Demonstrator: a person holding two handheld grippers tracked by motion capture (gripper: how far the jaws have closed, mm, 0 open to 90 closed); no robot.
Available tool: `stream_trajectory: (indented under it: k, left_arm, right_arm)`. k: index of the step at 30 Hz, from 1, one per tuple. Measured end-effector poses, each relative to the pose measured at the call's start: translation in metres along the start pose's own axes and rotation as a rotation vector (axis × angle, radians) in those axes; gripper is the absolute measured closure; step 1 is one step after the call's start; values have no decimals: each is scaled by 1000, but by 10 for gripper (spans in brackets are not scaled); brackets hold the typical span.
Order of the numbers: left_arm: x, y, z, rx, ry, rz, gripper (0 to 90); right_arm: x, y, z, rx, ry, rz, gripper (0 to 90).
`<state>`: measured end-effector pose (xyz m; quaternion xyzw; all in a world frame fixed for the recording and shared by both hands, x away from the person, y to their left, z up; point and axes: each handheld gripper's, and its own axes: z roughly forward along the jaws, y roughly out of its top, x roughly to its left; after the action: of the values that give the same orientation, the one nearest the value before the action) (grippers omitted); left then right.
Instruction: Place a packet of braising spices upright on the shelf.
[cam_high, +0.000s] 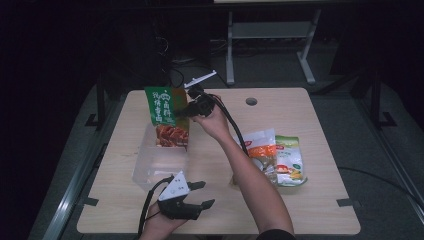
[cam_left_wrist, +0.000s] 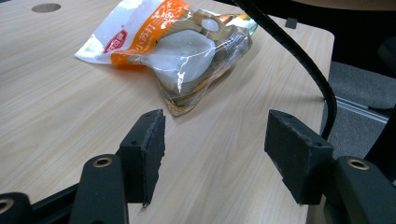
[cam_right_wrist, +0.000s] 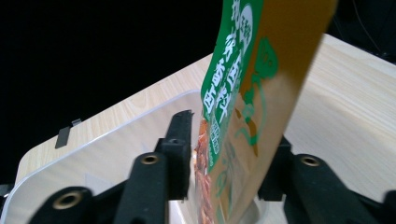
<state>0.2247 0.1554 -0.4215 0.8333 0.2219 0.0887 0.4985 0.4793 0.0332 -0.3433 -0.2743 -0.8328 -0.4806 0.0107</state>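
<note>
The right gripper (cam_high: 186, 111) hangs over the far end of the clear plastic bin (cam_high: 145, 167), and the green seasoning packet (cam_high: 167, 117) stands upright between its jaws, its lower end already down inside the bin. In the right gripper view the jaws stand apart on either side of the packet (cam_right_wrist: 243, 93): the left one shows a sliver of gap, the right one is hidden behind the foil, so the pinch looks released rather than firm. The left gripper (cam_high: 195, 194) waits near the table's front edge with its jaws spread and nothing between them, pointed toward the 2 snack bags, the orange-and-white one (cam_left_wrist: 177, 46) lying over the green-and-white one (cam_high: 291, 161), well apart from the bin. The risk, as I judge it, is the tall packet itself: standing on end with little support, it could tip over the bin's rim and land on the table (cam_high: 280, 110) instead of settling flat inside. Pulling the right gripper away sideways could also catch the foil on a pad and drag the packet out, or nudge the light bin out of place.
</note>
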Motion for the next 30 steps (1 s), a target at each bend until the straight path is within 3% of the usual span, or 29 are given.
stream_trajectory:
  k: [5,16,30]
  left_arm:
    - [0,0,1,5,0,0,378]
    - [2,1,2,9,0,-1,372]
    - [2,1,8,23,-6,0,368]
  right_arm:
    - [-2,-1,-7,6,-20,6,585]
    - [-3,-12,-27,22,-8,16,543]
    - [-2,-36,-70,30,-23,18,527]
